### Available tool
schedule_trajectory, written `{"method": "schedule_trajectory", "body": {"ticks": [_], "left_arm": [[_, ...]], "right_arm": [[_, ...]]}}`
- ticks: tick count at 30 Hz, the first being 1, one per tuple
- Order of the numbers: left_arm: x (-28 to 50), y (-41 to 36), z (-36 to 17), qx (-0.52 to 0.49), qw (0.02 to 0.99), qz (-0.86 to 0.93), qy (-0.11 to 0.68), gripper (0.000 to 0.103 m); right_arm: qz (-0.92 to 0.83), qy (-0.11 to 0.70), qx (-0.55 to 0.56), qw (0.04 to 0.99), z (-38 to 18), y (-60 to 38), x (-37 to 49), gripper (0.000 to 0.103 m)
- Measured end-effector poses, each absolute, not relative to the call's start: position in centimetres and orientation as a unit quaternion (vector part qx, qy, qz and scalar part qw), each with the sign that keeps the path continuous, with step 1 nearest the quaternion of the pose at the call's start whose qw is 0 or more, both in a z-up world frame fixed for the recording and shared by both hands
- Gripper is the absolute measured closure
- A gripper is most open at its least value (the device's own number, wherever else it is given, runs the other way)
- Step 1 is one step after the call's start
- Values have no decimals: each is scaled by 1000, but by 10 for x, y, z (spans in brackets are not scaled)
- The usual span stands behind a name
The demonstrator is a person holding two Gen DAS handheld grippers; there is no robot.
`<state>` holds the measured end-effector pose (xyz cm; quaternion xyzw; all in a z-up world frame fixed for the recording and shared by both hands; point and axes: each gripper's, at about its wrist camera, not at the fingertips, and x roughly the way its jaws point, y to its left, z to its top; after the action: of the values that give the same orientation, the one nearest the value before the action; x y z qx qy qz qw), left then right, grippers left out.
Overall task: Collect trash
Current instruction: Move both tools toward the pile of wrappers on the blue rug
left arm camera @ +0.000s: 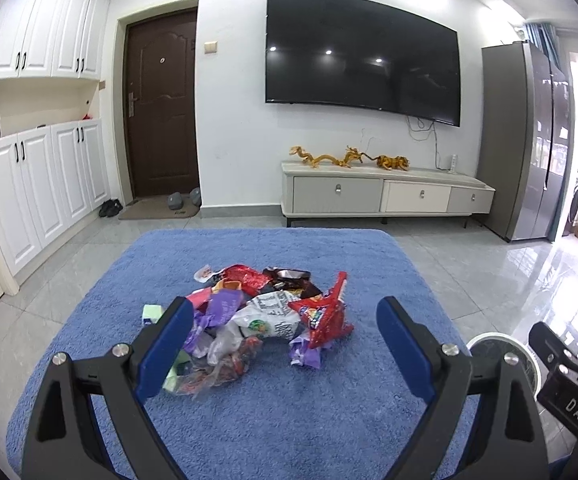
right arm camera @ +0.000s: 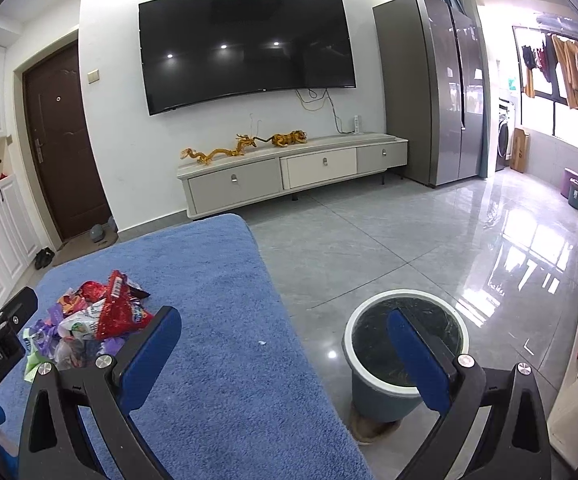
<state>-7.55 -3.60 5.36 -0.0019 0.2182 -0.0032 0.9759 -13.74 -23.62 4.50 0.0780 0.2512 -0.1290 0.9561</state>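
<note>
A heap of crumpled snack wrappers [left arm camera: 265,312] in red, purple, white and green lies on the blue fleece-covered table [left arm camera: 249,420]. My left gripper [left arm camera: 285,320] is open, its blue pads either side of the heap's near edge, with nothing held. The same heap of wrappers [right arm camera: 97,320] shows at the left in the right wrist view. My right gripper [right arm camera: 285,332] is open and empty, straddling the table's right edge [right arm camera: 289,320]. Its right finger hangs over a grey bin with a white rim [right arm camera: 405,356] on the floor. That bin [left arm camera: 501,348] is lined in black.
A small white scrap [right arm camera: 262,343] lies alone on the blue cover. A low TV cabinet [left arm camera: 385,194] and a grey fridge [left arm camera: 525,140] stand against the far wall. Glossy tiled floor [right arm camera: 409,248] spreads to the right. More bins [right arm camera: 573,190] sit far right.
</note>
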Motion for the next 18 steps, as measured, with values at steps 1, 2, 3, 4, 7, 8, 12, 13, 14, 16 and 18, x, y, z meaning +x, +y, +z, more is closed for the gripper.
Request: {"method": "schedule_trajectory", "body": {"ticks": [1,2,3,4,7,8,12,13,14,16,18], "left_arm": [[-75,-37,52,-3,976,-4,216,10],[-74,-38,51,-5,977,-6,214,10],[-73,-40,50,-7,977,-11,215,10],[-71,-41,49,-6,976,-15,217,10],[-65,-46,44,-1,971,-43,234,10],[-63,-48,43,-3,970,-52,237,10],[-58,-51,41,0,969,-71,236,10],[-56,-50,41,0,969,-74,236,10],[-54,-48,41,-3,968,-76,237,10],[-49,-40,42,-8,968,-78,239,10],[-41,-26,42,-12,968,-76,240,10]], "right_arm": [[-131,250,81,956,44,-239,-137,0],[-134,249,83,956,44,-241,-136,0],[-138,248,85,955,43,-244,-135,0],[-140,247,86,955,43,-246,-134,0],[-144,245,92,954,43,-251,-131,0],[-144,245,92,954,43,-252,-130,0],[-144,251,94,953,42,-251,-120,0],[-141,255,94,952,40,-249,-116,0],[-138,258,93,952,39,-248,-114,0],[-125,265,89,952,38,-243,-105,0],[-102,274,83,953,37,-235,-95,0]]}}
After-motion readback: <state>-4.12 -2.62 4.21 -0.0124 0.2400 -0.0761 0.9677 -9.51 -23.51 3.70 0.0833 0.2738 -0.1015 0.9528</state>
